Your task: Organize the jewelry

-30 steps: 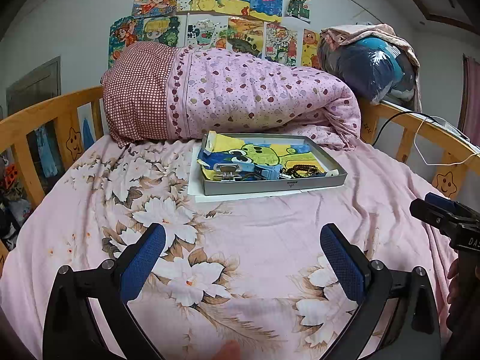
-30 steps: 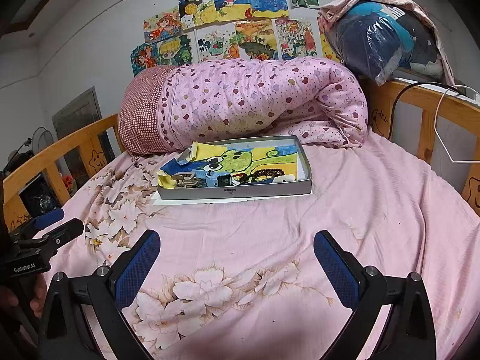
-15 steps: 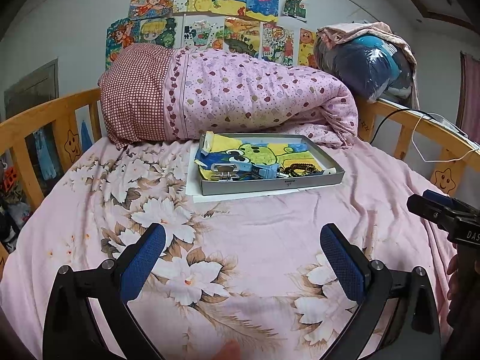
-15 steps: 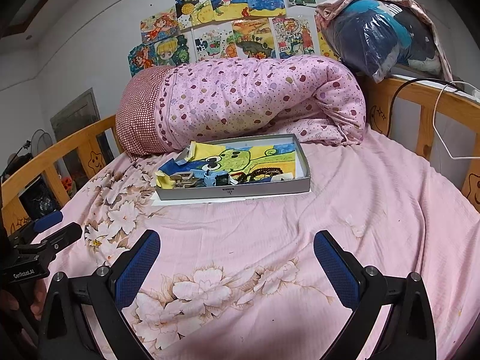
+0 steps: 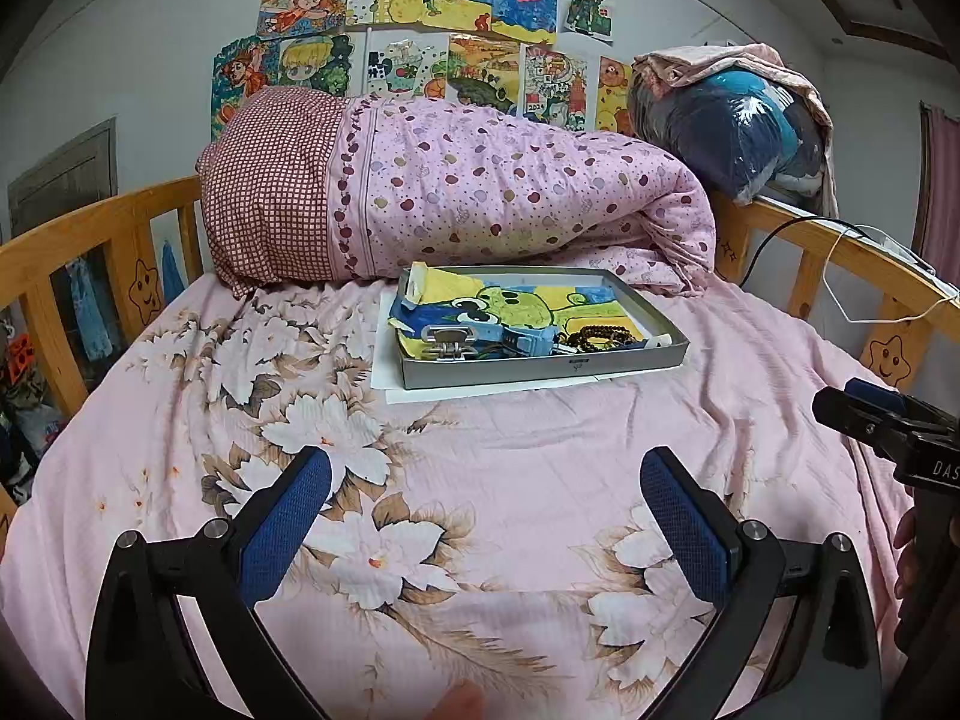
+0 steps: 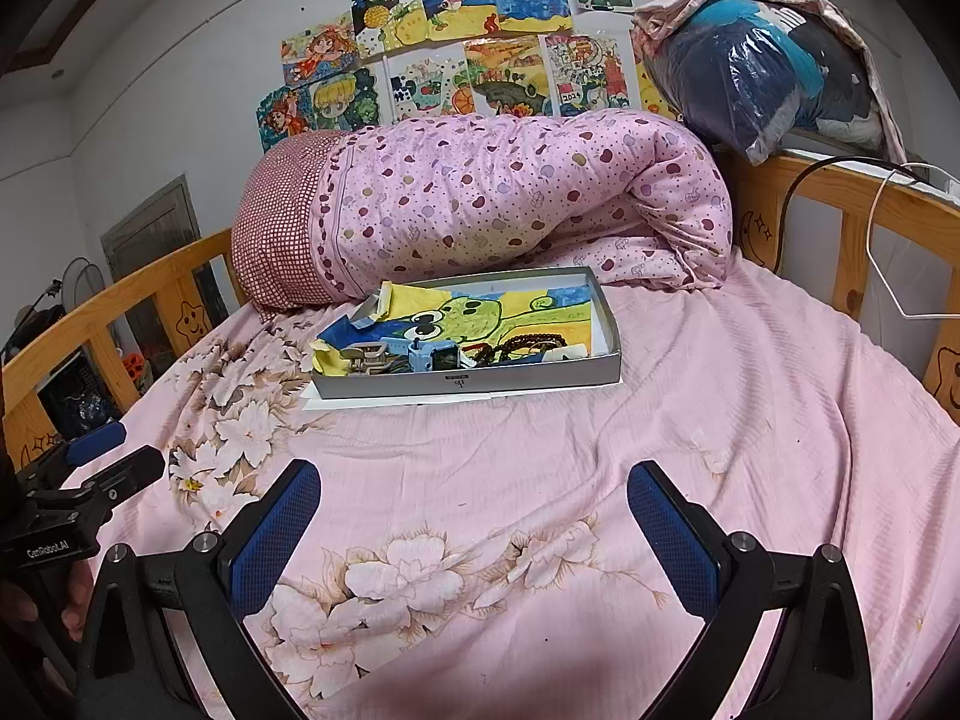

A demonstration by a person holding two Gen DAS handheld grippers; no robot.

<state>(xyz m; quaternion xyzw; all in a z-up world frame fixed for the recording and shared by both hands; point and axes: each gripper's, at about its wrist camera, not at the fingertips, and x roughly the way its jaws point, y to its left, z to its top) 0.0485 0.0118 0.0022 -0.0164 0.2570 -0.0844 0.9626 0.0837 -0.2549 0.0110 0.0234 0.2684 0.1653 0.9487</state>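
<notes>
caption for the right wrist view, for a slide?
Open right gripper hovers over a pink bedsheet, facing a gray tray of jewelry before a rolled quilt.

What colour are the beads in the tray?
Dark brown beads, clearest in the right wrist view.

Both grippers were just hovering side by side. Left gripper (image 5: 485, 516) had its blue-padded fingers (image 5: 287, 519) spread wide, nothing between them. Right gripper (image 6: 474, 531) same deal, wide apart and empty, a hand (image 5: 909, 552) gripping its handle.
</notes>
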